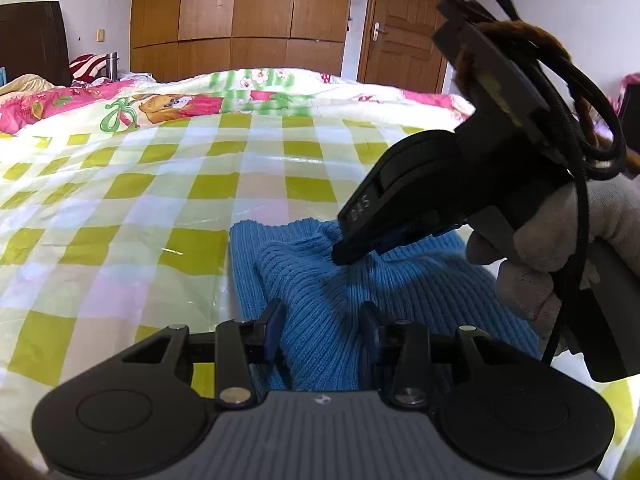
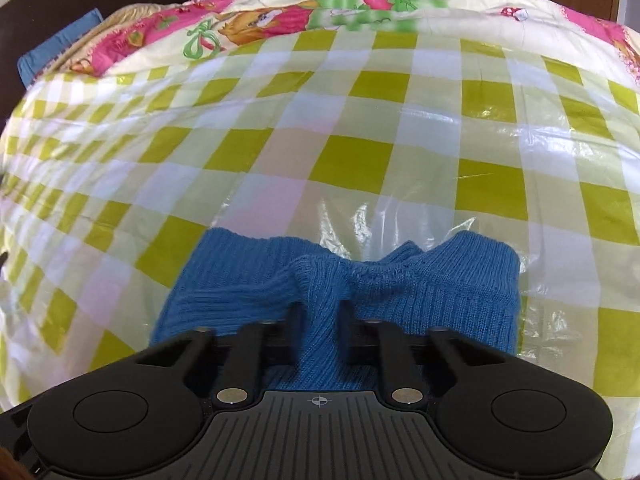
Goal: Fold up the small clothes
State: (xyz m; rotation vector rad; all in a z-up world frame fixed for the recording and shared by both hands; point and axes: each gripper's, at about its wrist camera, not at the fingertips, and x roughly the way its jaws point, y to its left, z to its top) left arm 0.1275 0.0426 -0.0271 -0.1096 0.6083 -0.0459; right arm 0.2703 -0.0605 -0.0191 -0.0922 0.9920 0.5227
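Observation:
A small blue knitted garment (image 1: 304,276) lies bunched on a green-and-white checked plastic sheet (image 1: 160,184) on a bed. My left gripper (image 1: 322,312) sits low over its near part, with knit fabric bulging between the two fingers. My right gripper (image 1: 352,248) comes in from the right in a gloved hand, its tips pinching a raised fold of the garment. In the right wrist view the garment (image 2: 400,284) is gathered between the right gripper's fingers (image 2: 320,312), with two cuff-like ends spread towards the far side.
A pink cartoon-print quilt (image 1: 168,104) covers the far part of the bed. A dark headboard (image 1: 32,40) and a metal flask (image 1: 113,65) stand at far left. Wooden wardrobes (image 1: 240,12) and a door (image 1: 404,20) line the back wall.

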